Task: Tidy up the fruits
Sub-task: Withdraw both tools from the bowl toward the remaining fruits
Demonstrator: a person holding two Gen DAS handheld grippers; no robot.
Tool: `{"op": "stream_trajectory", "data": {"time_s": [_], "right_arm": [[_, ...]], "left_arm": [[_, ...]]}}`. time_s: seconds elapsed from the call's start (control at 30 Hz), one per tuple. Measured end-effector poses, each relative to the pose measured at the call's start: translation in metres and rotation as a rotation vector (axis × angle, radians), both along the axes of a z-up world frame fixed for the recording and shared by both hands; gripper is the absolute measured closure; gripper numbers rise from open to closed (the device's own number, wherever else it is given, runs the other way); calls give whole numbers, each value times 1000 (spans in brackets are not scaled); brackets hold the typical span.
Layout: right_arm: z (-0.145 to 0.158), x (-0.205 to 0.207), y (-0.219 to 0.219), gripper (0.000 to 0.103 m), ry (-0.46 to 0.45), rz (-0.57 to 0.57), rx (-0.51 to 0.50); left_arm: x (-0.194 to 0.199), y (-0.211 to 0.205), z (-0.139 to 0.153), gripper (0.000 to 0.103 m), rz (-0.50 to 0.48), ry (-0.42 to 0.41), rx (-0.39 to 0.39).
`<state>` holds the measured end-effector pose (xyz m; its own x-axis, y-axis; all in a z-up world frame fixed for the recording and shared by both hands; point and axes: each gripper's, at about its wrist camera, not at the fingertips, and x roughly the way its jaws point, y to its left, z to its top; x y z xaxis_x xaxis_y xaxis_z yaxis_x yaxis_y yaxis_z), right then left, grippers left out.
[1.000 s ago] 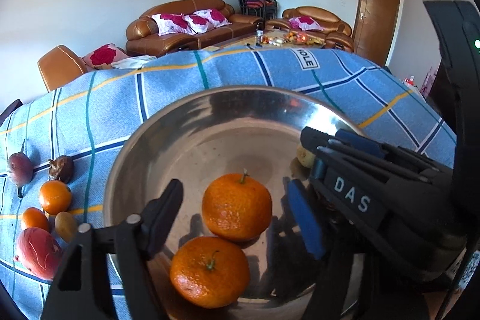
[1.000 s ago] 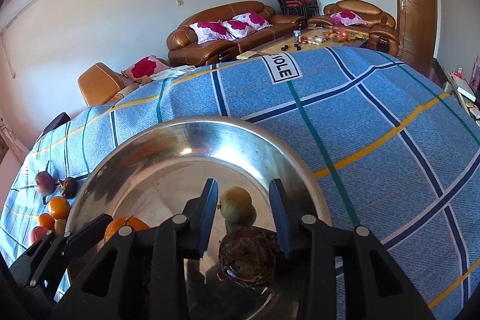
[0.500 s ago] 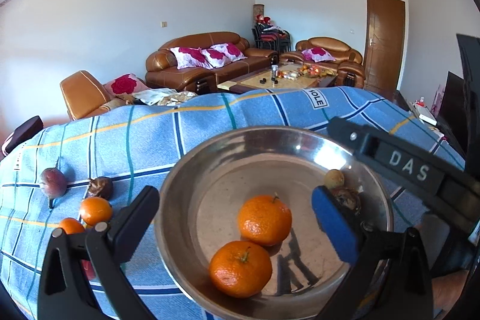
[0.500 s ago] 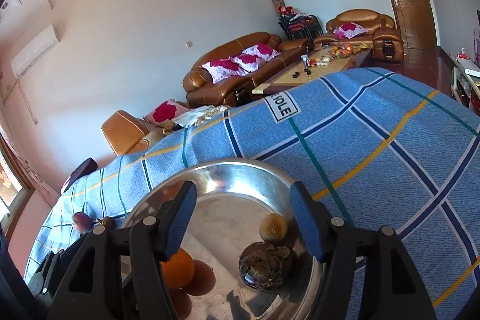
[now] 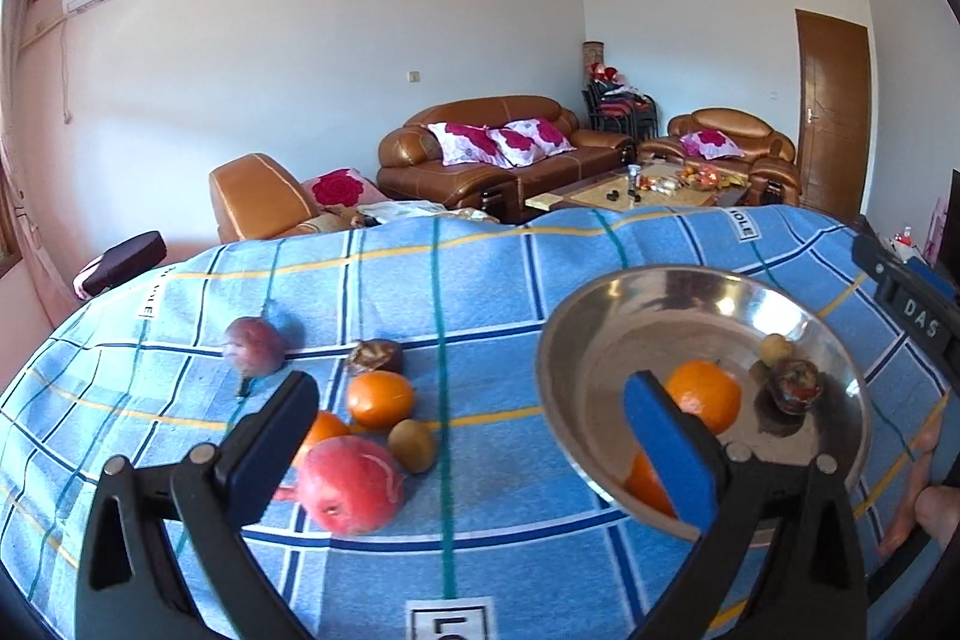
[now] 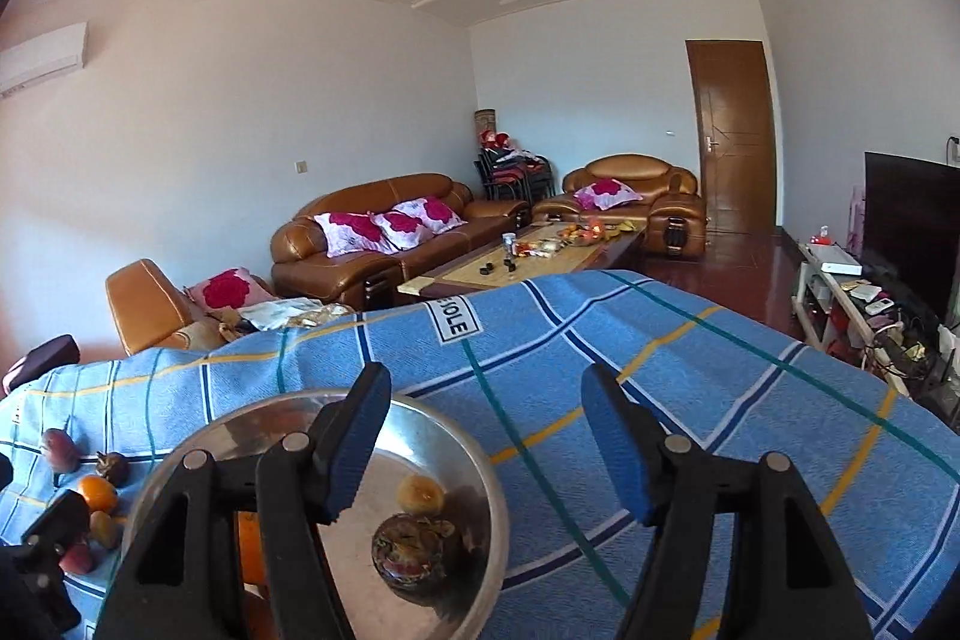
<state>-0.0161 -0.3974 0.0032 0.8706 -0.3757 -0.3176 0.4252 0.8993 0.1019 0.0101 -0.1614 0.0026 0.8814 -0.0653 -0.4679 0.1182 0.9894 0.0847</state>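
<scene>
A steel bowl (image 5: 600,316) sits on the blue checked cloth and holds two oranges (image 5: 705,394), a small yellow fruit (image 5: 776,349) and a dark wrinkled fruit (image 5: 795,388). Left of it lie loose fruits: a red pomegranate (image 5: 348,484), a kiwi (image 5: 411,445), two oranges (image 5: 380,398), a dark fruit (image 5: 377,355) and a purple one (image 5: 254,345). My left gripper (image 5: 468,436) is open and empty above the pomegranate. My right gripper (image 6: 486,442) is open and empty over the bowl's (image 6: 480,460) right rim, above the dark fruit (image 6: 414,550).
The cloth (image 6: 690,400) stretches right of the bowl. The right gripper's body (image 5: 918,316) and the hand holding it show at the right edge of the left view. Sofas (image 6: 372,238) and a coffee table stand beyond the table's far edge.
Both grippers have risen and pulled back from the bowl and opened wider. The left one has swung left toward the loose fruits; the right one has shifted right.
</scene>
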Motion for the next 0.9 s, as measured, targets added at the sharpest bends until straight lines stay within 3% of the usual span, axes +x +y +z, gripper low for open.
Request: {"op": "stream_trajectory", "data": {"time_s": [0.2,0.57,0.9], "right_arm": [[0,-25,-2,36,-16,-74,15],[2,-57,22,36,2,-62,-40],[-2,-76,38,36,30,-42,-29]], "left_arm": [[-5,19,-9,0,9,25,-18],[-31,27,-9,0,-16,23,-10],[-50,45,-9,0,-31,29,-9]]}}
